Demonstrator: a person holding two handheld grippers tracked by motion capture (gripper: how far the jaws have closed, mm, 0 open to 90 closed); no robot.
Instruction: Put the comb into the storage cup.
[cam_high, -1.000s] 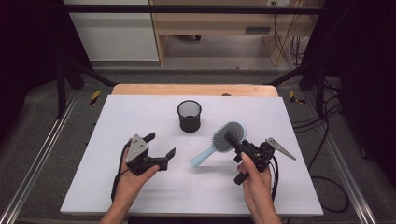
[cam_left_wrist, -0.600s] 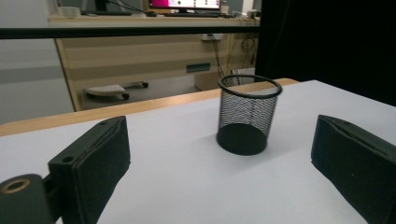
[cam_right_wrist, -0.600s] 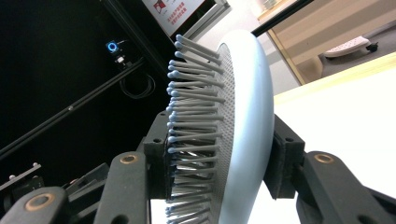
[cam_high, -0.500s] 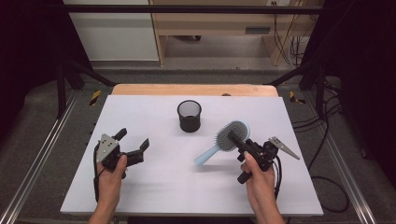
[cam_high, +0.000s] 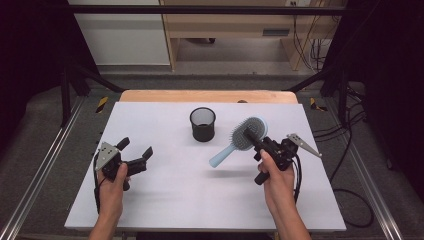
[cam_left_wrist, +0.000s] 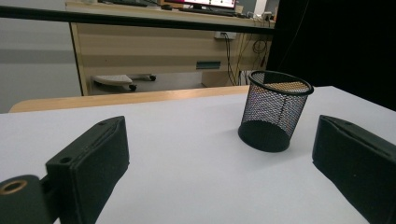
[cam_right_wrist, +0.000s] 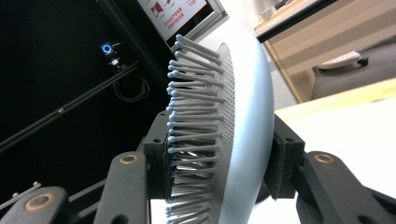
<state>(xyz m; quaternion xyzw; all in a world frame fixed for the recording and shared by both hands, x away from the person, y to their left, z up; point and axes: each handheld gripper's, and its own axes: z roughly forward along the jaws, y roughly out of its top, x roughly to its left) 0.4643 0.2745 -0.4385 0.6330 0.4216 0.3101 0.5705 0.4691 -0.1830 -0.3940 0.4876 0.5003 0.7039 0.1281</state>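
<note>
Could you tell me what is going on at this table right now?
A person works at a white table with a gripper in each hand. The right gripper is shut on the head of a light blue hairbrush, holding it just above the table with its handle pointing toward the middle. The left gripper is open and holds nothing, near the table's left side. A black mesh cup stands upright between them, farther back.

One hairbrush (cam_high: 240, 139), one mesh cup (cam_high: 203, 124), two tongs: left (cam_high: 135, 156), right (cam_high: 253, 141).
</note>
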